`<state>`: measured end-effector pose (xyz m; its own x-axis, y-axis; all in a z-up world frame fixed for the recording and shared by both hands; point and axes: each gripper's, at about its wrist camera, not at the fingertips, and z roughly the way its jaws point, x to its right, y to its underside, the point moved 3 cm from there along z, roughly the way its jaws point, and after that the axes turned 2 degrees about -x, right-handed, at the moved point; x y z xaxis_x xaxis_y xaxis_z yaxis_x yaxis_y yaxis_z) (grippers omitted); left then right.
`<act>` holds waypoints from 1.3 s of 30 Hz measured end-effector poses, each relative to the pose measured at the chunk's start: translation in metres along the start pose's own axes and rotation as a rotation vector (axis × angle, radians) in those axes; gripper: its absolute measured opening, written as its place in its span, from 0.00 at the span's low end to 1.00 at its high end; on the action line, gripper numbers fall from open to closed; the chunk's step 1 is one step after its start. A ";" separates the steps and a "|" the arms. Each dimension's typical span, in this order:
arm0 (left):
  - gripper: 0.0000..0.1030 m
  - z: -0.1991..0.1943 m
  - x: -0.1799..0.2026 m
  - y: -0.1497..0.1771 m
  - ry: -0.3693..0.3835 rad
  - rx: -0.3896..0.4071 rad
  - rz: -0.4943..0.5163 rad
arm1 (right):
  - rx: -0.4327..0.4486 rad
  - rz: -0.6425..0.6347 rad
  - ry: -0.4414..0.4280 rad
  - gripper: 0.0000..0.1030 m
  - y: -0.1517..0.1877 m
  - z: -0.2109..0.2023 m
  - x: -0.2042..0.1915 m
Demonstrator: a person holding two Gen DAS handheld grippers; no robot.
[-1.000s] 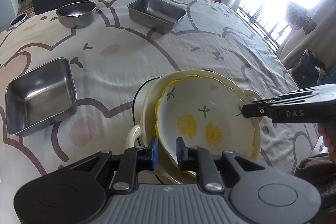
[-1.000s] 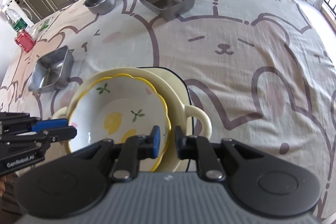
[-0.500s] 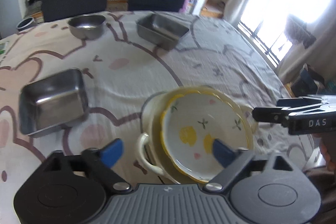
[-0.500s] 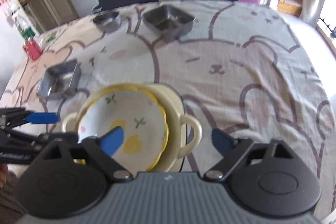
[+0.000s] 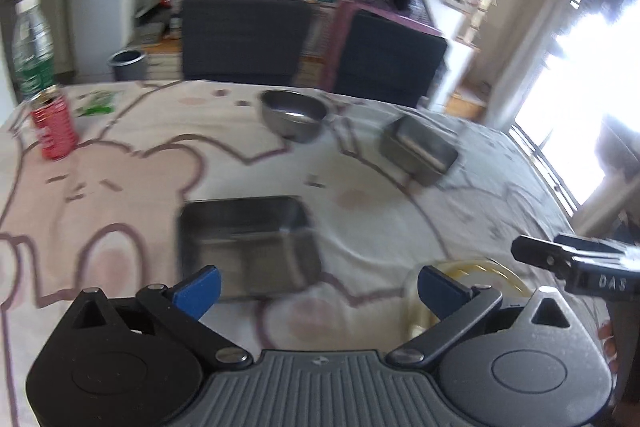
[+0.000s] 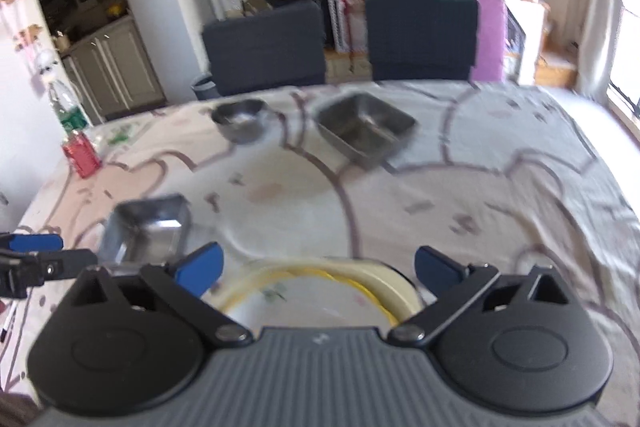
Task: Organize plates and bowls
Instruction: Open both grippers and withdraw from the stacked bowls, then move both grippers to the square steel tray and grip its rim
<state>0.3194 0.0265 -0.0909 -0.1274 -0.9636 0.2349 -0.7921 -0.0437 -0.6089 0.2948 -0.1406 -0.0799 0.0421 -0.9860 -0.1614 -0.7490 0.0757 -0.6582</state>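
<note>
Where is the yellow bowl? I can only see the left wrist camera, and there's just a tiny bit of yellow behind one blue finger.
Observer: The right wrist view shows the yellow-rimmed bowl sitting inside the cream dish, just in front of the right gripper.
Operator: Is that gripper holding it?
Observer: No. Its blue fingertips are spread wide apart and grip nothing.
Operator: Is anything painted inside?
Observer: Yes, a small green leaf sprig near the rim.
</note>
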 end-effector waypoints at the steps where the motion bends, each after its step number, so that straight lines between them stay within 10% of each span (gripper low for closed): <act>1: 1.00 0.000 -0.009 -0.002 -0.012 -0.002 -0.018 | 0.013 -0.001 -0.005 1.00 -0.002 0.004 -0.006; 7: 1.00 0.015 -0.053 -0.009 -0.086 -0.021 -0.093 | -0.009 0.030 -0.057 1.00 -0.018 0.044 -0.043; 11: 0.82 0.027 -0.076 -0.016 -0.060 -0.045 -0.161 | -0.038 0.043 -0.057 0.99 -0.029 0.073 -0.062; 22: 0.55 0.072 -0.098 -0.020 -0.070 -0.143 -0.206 | -0.201 -0.035 -0.169 0.36 -0.028 0.132 -0.110; 27: 0.49 0.085 -0.107 -0.015 -0.092 -0.184 -0.212 | -0.257 -0.063 -0.163 0.34 -0.024 0.151 -0.118; 32: 0.12 0.094 -0.111 -0.013 -0.099 -0.220 -0.211 | -0.288 -0.103 -0.177 0.12 -0.022 0.159 -0.126; 39: 0.06 0.089 -0.107 -0.013 -0.100 -0.213 -0.180 | -0.290 -0.149 -0.192 0.07 -0.020 0.149 -0.130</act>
<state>0.3965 0.1070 -0.1749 0.0779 -0.9671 0.2422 -0.9053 -0.1704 -0.3891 0.4031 0.0087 -0.1552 0.2679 -0.9349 -0.2328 -0.8802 -0.1392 -0.4537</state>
